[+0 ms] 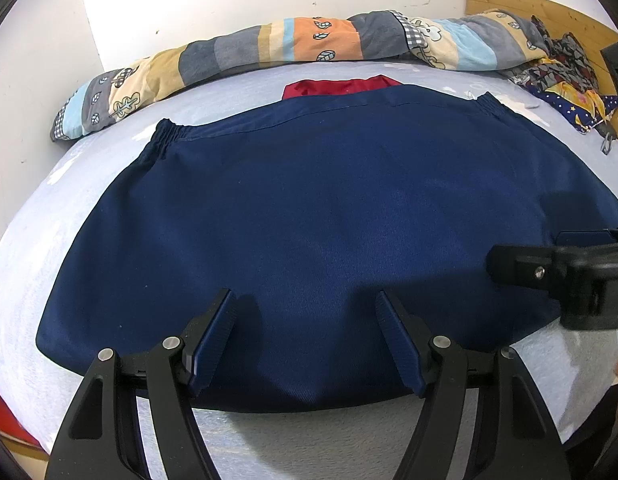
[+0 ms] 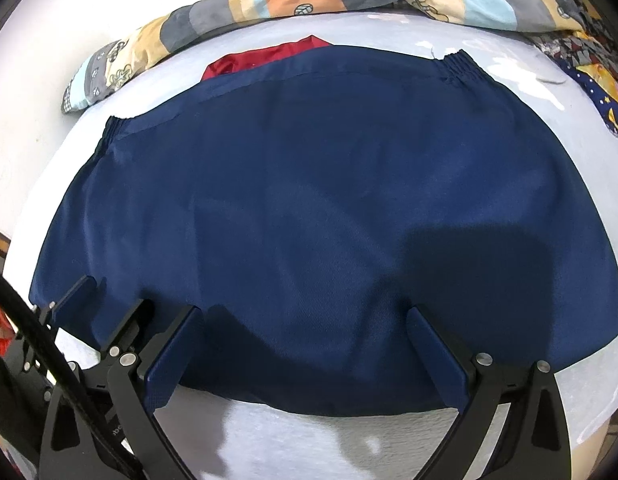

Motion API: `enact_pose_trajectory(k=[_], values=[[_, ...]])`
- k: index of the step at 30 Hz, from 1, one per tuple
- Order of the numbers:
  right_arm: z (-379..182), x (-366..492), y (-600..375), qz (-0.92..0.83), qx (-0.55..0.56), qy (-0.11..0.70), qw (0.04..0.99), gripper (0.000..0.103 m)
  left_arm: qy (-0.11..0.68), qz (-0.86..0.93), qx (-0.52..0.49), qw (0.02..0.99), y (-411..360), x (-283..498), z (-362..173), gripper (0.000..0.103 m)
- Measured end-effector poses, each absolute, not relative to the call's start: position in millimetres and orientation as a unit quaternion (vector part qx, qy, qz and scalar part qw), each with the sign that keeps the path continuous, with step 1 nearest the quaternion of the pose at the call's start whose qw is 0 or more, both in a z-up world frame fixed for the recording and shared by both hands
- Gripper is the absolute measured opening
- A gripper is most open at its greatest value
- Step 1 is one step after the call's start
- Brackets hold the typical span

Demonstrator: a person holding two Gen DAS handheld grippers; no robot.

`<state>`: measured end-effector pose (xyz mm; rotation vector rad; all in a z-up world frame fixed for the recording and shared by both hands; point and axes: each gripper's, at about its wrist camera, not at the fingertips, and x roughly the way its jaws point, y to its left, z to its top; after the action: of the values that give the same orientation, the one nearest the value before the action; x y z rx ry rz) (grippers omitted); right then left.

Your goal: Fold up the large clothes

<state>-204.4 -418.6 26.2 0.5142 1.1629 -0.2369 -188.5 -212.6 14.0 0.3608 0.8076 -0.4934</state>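
The navy garment (image 1: 317, 216) is lying flat across the bed (image 1: 349, 440), its elastic waistband at the far side and its smooth near edge, apparently a fold, facing the person. A red cloth (image 1: 341, 86) is peeking out from under the garment's far edge, and beyond that a patchwork quilt (image 1: 269, 48) is bunched along the wall. Both tools are hovering over the garment's near edge: the left gripper (image 1: 305, 332) is holding its fingers spread with nothing pinched, and the right gripper (image 2: 305, 344), just beside it, has its fingers spread wide, also empty. This is looking like a pause between folds; the next move is probably calling for each gripper to pinch a near corner, or one side edge, and carry it across. Bare sheet is showing on the garment's left, right and near sides, giving room to work, while the far side is crowded by the quilt.
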Motion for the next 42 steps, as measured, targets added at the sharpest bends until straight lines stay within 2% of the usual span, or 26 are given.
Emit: enact_pose_trajectory(k=[8,16,20,24,31,38,42], values=[[27,-225,-437,-0.097,0.328,0.475,0.811,0.103,0.387,-0.235,0.173,0.875,-211,-188,14,0.074],[32,-217,-434,-0.08,0.299,0.501,0.808,0.103,0.371,-0.233,0.154,0.886,-200,-183,26,0.074],[46,-222,-445,-0.086,0.314,0.472,0.819,0.103,0.376,-0.217,0.137,0.89,-190,-174,31,0.074],[30,-224,-457,-0.086,0.356,0.483,0.795,0.102,0.424,-0.203,0.118,0.875,-179,-157,16,0.074],[42,-237,-469,-0.086,0.395,0.455,0.793,0.103,0.401,-0.302,0.039,0.864,-170,-169,38,0.074],[64,-266,-490,-0.084,0.419,0.42,0.801,0.103,0.36,-0.345,0.103,0.861,-190,-200,19,0.074],[74,-271,-492,-0.081,0.417,0.411,0.807,0.103,0.345,-0.31,0.144,0.874,-204,-202,-2,0.075]])
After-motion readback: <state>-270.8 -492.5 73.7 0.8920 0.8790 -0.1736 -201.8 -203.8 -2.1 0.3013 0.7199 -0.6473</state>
